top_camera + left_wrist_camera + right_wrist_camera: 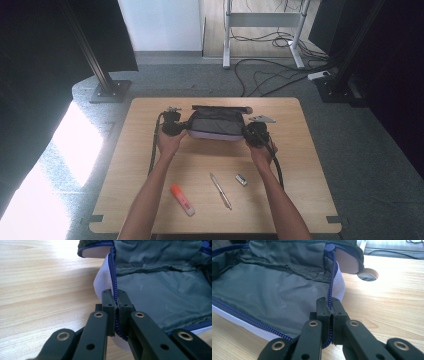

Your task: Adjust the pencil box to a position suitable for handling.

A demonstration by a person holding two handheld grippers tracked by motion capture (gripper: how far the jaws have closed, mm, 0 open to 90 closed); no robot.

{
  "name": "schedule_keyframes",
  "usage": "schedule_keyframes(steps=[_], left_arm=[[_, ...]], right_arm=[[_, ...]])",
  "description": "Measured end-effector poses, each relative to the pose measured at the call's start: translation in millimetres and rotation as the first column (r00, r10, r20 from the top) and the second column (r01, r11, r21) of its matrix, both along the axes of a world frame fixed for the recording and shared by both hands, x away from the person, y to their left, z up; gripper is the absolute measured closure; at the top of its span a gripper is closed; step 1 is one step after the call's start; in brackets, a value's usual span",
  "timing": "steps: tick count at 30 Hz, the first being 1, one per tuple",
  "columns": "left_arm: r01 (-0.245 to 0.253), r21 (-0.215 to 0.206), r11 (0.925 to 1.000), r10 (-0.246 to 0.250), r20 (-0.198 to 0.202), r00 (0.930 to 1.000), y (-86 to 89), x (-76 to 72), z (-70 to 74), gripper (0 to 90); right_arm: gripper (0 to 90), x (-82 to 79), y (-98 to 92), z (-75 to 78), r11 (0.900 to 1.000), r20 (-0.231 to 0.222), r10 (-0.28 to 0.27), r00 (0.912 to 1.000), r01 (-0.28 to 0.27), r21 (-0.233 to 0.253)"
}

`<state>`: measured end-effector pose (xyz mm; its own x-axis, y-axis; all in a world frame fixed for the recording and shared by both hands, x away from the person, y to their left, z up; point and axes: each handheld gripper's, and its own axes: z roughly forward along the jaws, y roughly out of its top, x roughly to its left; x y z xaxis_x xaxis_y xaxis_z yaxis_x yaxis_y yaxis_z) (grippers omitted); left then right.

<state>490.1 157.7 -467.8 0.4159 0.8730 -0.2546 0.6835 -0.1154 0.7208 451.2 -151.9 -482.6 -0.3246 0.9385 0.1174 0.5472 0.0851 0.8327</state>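
While the person's forearms are reaching in from the bottom of the high view, the left gripper (pixel 174 125) and the right gripper (pixel 256 132) are each clamping one end of an open pouch (pixel 216 125) that is lying just above the middle of the frame, on the far half of the wooden table (pixel 295 165). In the left gripper view the two black jaws are pressing together at the centre of the frame on the pouch's blue zipper edge (pixel 113 280), with white mesh fabric to their left and grey lining spreading across the right half. In the right gripper view the jaws are likewise pinching the zipper edge (pixel 331 282) at the centre, the grey lining filling the upper left and bare wood lying to the right. Lower in the high view, nearer the person, an orange highlighter (pixel 182 199), a silver pen (pixel 220 190) and a small silver clip-like object (pixel 241 180) are lying apart from one another between the forearms.
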Motion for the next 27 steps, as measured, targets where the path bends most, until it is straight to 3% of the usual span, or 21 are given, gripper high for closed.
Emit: schedule_keyframes(steps=[12,20,27], left_arm=[[0.018,0.003,0.9998,-0.018,0.030,0.9994,6.7,-13.4,14.0,87.7],[0.018,-0.010,0.9998,-0.018,0.041,0.9990,14.5,-26.5,16.0,87.7],[0.028,0.008,0.9996,-0.028,0.042,0.9987,22.6,-36.3,20.1,87.7]], right_arm=[[86.7,-7.4,3.1,8.1,1.000,0.022,0.021,0.9995,-0.021,-0.007],[86.7,-17.3,9.3,15.1,0.999,0.039,0.046,0.9982,-0.045,-0.030],[86.7,-25.0,17.5,18.1,0.996,0.041,0.071,0.9966,-0.069,-0.051]])
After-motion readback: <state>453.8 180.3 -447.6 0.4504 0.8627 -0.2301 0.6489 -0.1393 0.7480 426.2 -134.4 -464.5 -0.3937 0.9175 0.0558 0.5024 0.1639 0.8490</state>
